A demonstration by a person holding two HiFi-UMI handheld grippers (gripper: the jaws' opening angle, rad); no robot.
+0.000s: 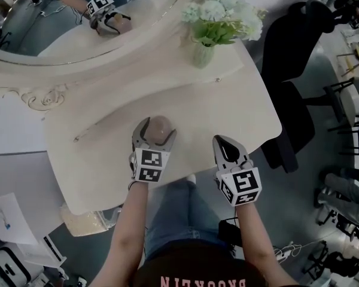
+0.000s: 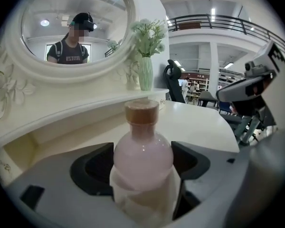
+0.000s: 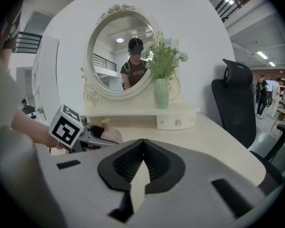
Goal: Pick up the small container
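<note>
Fingers, left: the left gripper (image 1: 158,126) has its fingers (image 2: 92,167) spread wide, one at each flank of the container (image 2: 142,148). The pads sit close beside its round body and do not visibly press on it.
Fingers, right: the right gripper (image 1: 226,142) has its fingers (image 3: 128,160) pressed together, with nothing between them.
Container: a pale pink, round-bodied bottle with a cork-coloured stopper. It stands upright on the surface (image 1: 227,100), at 12 o'clock from the left gripper's marker cube.
Right gripper, place: at 3 o'clock from the left one, apart from the container, over the near edge of the surface.
Step in hand: judged to be the grasp. The container is bracketed but not yet clamped or lifted.
Next move: calls for closing evenly on the widest part of the body, then a straight lift. The smooth, rounded wall may slip if it is caught off-centre.
Surroundings: vase (image 1: 202,54) of flowers at 1 o'clock from the container, well apart. Mirror (image 1: 60,17) at 11 o'clock. Chair (image 1: 299,40) at 2 o'clock, beyond the edge of the surface.
Count: one container, two grippers, one vase, one mirror, one chair close by.
</note>
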